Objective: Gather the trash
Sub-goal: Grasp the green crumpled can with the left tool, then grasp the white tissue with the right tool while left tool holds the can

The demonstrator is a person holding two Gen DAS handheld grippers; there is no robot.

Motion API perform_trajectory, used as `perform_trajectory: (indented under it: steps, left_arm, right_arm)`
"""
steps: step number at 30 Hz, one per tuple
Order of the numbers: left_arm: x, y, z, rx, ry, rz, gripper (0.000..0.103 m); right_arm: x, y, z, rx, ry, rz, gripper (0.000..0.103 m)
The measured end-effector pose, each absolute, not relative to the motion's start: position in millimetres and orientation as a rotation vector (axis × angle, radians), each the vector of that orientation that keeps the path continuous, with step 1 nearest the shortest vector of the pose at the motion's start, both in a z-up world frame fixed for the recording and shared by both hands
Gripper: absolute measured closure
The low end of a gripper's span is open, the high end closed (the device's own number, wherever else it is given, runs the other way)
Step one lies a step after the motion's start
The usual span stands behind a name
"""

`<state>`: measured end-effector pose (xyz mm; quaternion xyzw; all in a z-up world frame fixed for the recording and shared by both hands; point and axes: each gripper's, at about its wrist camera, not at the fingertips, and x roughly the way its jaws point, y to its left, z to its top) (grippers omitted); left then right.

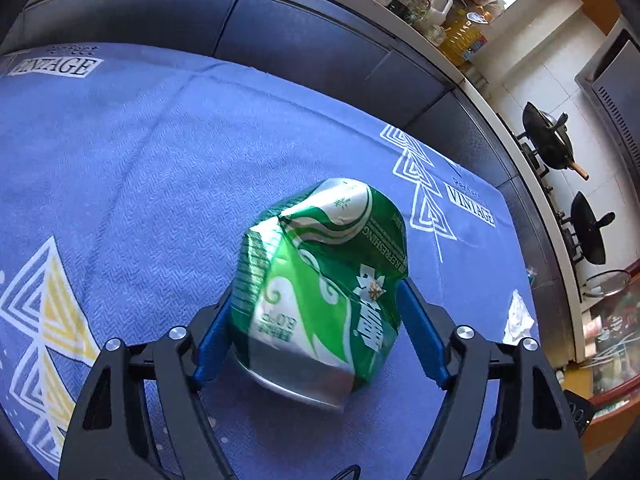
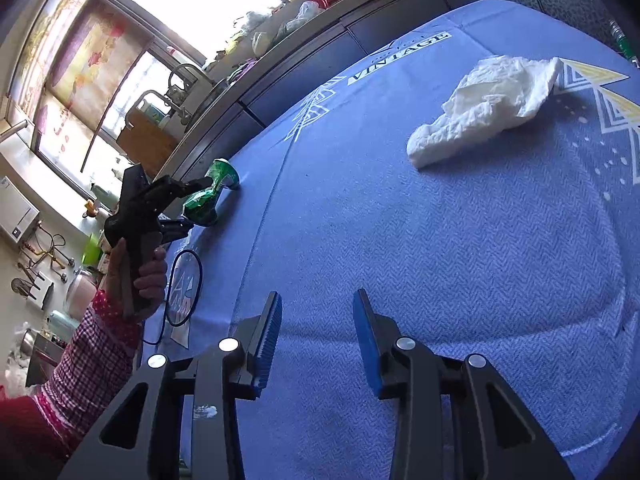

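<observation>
Covering the whole table: a blue tablecloth (image 1: 140, 160) with white and yellow triangle patterns and the printed word "VINTAGE". Behind it, a dark kitchen counter (image 1: 320, 40) crowded with bottles and bags.

Lying on the cloth near its counter-side edge: a crushed can (image 1: 320, 280), green and white, dented in the middle, its silver bottom end turned to the left wrist camera. Sitting right between the two blue pads (image 1: 216, 336) of the left gripper (image 1: 314, 296). Pressed flat by the left pad along one side; met by the right pad at the bulging upper edge on the other side, with only a thin gap lower down. So, held on the can, at a middle width.

From the right wrist view, the same can (image 2: 210, 196) in the left gripper (image 2: 196, 204), far to the left, with a hand (image 2: 140, 276) around the black handle and a red checked sleeve (image 2: 100, 352) below it.

Hovering over bare cloth: the right gripper (image 2: 318, 294), fingers parted to a rather narrow gap, with nothing between them and nothing touched.

Lying well ahead of those fingers, toward the right: a crumpled white tissue (image 2: 488, 104), well apart from the can.
</observation>
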<state>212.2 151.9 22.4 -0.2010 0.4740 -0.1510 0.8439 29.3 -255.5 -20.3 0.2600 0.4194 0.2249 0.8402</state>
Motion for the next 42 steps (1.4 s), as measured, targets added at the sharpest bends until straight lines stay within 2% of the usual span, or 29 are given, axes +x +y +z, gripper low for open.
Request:
perform_trajectory:
  steps: [3,13,14,15,18,23,34,35,38,42]
  left_arm:
    - [205,148,19,-0.487,0.996,-0.349,0.053]
    - [162,122,20,-0.555,0.951,-0.391,0.060]
    - [154,119,18,-0.567,0.949,-0.399,0.063]
    - [146,116,17,-0.588,0.945,-0.418,0.071]
    - [123,113,16,-0.629,0.932,-0.441,0.079]
    - [103,103,18,-0.594,0.938,-0.460,0.080]
    - [112,100,11,-0.561,0.990,-0.432,0.067]
    - [112,98,10,-0.565,0.991,-0.435,0.067]
    - [111,92,6,-0.579,1.001,-0.466,0.080]
    - [101,73,6,-0.537,1.010,-0.506,0.083]
  right_arm:
    - [29,-256,-21,0.555,0.891,0.478,0.066]
    - [25,-276,-22,0.589,0.884,0.443,0.071]
    - [23,-281,-22,0.597,0.880,0.434,0.071]
    - [22,-285,-22,0.606,0.876,0.426,0.071]
    - [18,-297,-23,0.628,0.864,0.402,0.071]
    - [14,-305,-22,0.637,0.853,0.373,0.071]
    - [17,-323,-12,0.658,0.802,0.322,0.068]
    - [22,-330,-10,0.674,0.787,0.307,0.068]
    - [35,-352,-9,0.733,0.764,0.255,0.068]
    - [52,-377,-15,0.811,0.748,0.196,0.068]
